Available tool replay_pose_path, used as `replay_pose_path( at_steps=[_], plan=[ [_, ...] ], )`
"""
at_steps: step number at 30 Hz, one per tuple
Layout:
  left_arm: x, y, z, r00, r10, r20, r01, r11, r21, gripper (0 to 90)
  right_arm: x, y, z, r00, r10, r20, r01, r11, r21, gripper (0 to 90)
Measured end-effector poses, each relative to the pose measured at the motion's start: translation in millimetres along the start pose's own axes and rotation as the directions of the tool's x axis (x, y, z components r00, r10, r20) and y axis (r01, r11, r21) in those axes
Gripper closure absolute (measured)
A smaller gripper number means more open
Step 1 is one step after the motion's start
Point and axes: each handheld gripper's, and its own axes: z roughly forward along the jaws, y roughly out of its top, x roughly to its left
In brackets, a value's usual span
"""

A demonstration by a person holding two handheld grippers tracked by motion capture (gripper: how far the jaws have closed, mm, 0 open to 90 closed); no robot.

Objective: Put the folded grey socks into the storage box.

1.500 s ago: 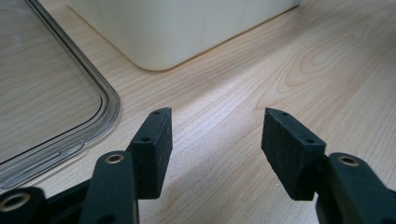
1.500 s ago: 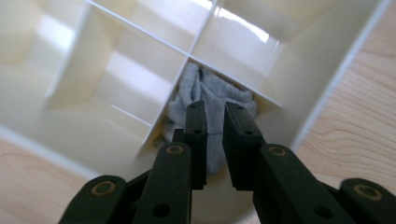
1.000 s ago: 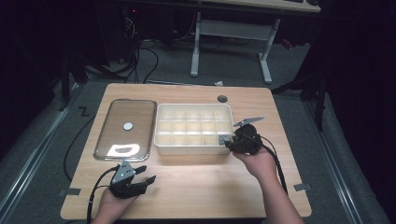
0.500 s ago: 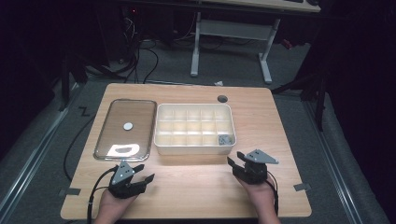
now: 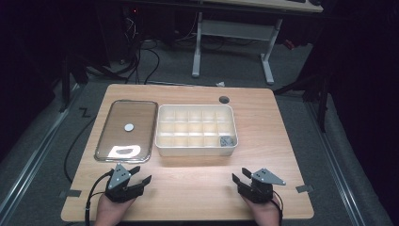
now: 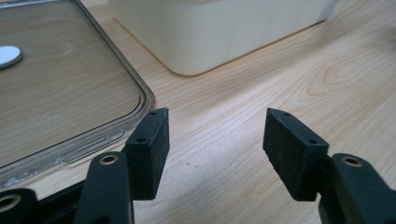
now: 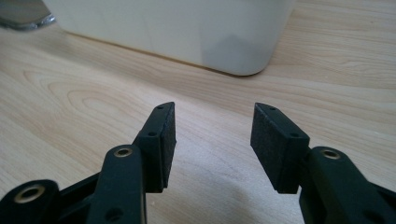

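A white compartment box point(image 5: 195, 147) stands mid-table, and a small grey item point(image 5: 226, 141) lies in its near right cell. Left of it lies a clear flat lid point(image 5: 141, 117) with a white disc point(image 5: 128, 126) on it. My left gripper point(image 5: 140, 174) rests open near the front edge, below the lid's near corner point(image 6: 70, 93), with nothing between its pads. My right gripper point(image 5: 239, 175) sits low on the wood in front of the box's right corner point(image 7: 177, 28). Its jaws have just been opening and stand wide, with bare table between them point(image 7: 212, 140).
The wooden table point(image 5: 282, 136) has a round cable hole point(image 5: 224, 100) behind the box. Bare wood lies between the two grippers and to the right of the box. Tape marks sit at the front corners. A desk frame and cables stand beyond the far edge.
My right gripper has drawn back from the box's near right corner toward the front edge and come down, its jaws spreading. The left gripper has stayed put.
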Motion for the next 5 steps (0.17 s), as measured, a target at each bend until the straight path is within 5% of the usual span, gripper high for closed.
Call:
replay_pose_path(
  at_steps=[5],
  plan=[
    [2.1, -1.4, 0.0, 0.9998, -0.017, 0.012, 0.017, 0.9998, -0.001, 41.7, 3.3, -2.6, 3.5, 1.0, 0.002, 0.001, -0.002, 1.0, 0.015, 51.1]
  ],
)
